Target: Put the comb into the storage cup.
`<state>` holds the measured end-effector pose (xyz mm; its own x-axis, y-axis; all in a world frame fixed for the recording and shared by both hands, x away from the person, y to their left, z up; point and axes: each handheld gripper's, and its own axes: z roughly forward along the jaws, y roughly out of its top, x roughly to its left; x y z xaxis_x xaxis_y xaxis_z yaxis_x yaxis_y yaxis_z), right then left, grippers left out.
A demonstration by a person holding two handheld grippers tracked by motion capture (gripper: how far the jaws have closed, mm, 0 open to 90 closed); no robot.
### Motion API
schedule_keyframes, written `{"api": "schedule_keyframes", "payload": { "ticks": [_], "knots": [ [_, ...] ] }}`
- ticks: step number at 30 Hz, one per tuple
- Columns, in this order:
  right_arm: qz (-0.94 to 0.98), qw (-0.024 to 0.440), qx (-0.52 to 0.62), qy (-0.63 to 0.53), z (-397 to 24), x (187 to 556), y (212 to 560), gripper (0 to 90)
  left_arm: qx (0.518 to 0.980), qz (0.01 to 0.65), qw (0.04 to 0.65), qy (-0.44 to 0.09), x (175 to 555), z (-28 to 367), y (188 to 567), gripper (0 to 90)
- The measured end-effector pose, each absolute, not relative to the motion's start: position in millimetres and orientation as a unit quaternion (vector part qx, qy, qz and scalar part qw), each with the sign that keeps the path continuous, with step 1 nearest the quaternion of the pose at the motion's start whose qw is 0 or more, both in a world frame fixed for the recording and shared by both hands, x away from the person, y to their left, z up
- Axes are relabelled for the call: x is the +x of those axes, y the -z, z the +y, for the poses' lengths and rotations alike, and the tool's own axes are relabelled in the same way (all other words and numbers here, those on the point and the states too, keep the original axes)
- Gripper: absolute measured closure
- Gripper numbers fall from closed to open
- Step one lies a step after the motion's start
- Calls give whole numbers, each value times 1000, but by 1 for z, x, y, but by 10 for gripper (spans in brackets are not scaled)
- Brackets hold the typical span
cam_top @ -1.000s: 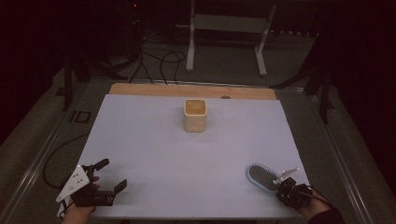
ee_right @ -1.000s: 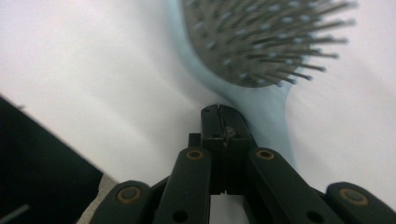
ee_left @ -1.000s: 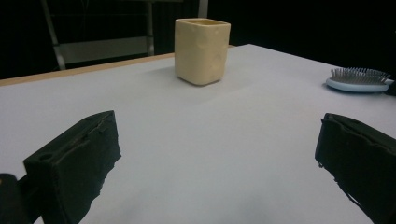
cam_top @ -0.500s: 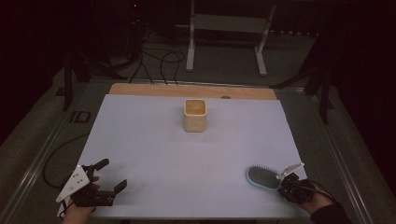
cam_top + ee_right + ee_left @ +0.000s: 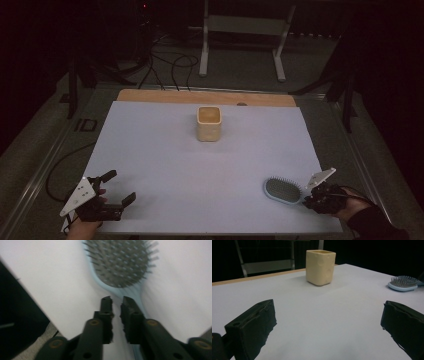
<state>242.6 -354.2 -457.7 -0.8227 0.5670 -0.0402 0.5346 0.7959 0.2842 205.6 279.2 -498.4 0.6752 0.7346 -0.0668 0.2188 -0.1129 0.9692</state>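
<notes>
A light blue hairbrush [image 5: 282,190] lies bristles up near the front right of the white sheet [image 5: 160,150]; it also shows in the left gripper view [image 5: 403,283]. My right gripper [image 5: 306,199] sits at its handle end. In the right gripper view the jaws [image 5: 115,302] have just been opening and stand a narrow gap apart over the brush handle [image 5: 130,293], not pressing it. A cream square cup [image 5: 209,123] stands upright at the middle back, seen too from the left gripper [image 5: 320,263]. My left gripper [image 5: 122,185] rests at the front left, wide open [image 5: 328,315] with nothing between its fingers.
A wooden strip [image 5: 165,96] runs along the table's far edge. Beyond it on the floor are cables [image 5: 170,62] and a metal stand [image 5: 242,25]. The table's right edge [image 5: 325,165] is close to my right hand.
My right gripper has drawn back to the right and lifted a little, and its jaws have parted. The hairbrush stays on the sheet. The left gripper has not moved.
</notes>
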Motion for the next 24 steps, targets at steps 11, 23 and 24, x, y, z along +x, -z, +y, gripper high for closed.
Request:
{"api": "schedule_keyframes", "payload": {
  "ticks": [11,23,24],
  "knots": [
    [961,48,242,-125,-357,254,453,354,711,336,576,-223,206,280,499,0],
    [971,18,216,-104,-358,266,459,209,711,336,576,-222,206,280,499,0],
    [971,18,215,-103,-359,267,460,205,711,336,576,-222,206,280,499,0]
  ]
}}
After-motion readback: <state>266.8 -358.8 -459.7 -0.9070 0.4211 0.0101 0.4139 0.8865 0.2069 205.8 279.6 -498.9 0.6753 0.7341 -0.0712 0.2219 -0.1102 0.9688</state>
